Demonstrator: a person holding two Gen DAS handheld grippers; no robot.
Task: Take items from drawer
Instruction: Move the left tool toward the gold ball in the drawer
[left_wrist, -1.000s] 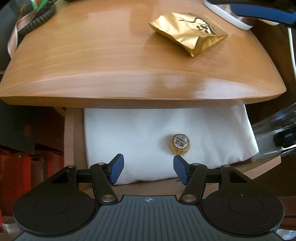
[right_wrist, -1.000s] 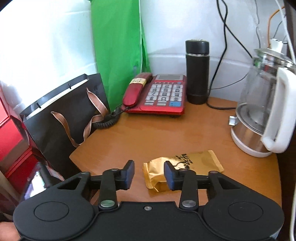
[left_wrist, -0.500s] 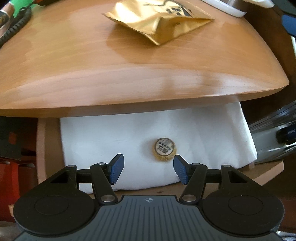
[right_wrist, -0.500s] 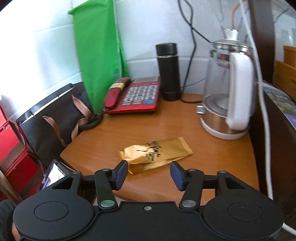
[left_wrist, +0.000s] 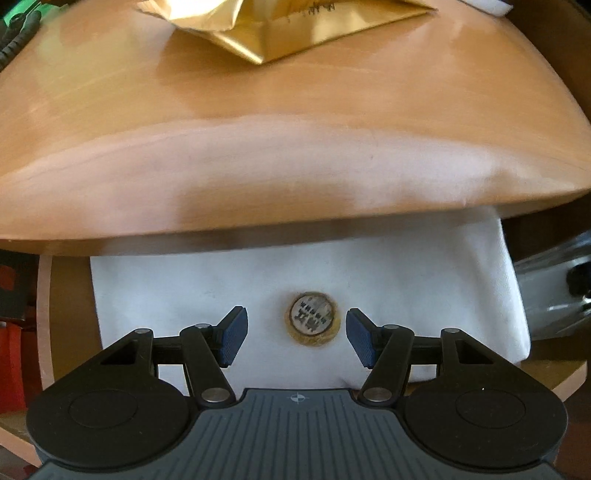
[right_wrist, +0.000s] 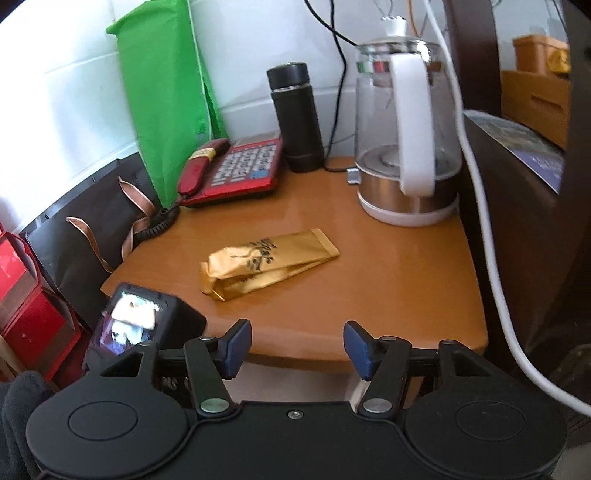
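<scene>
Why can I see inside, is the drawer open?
Open: the drawer juts below the tabletop, showing its white liner and a small round item.

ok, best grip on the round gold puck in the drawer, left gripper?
Pinch the round gold puck across its rim, coming straight down from above. It lies flat, label up, on the white cloth, so only the sides offer opposing faces. The left gripper is open and already straddles it, apparently above it.
</scene>
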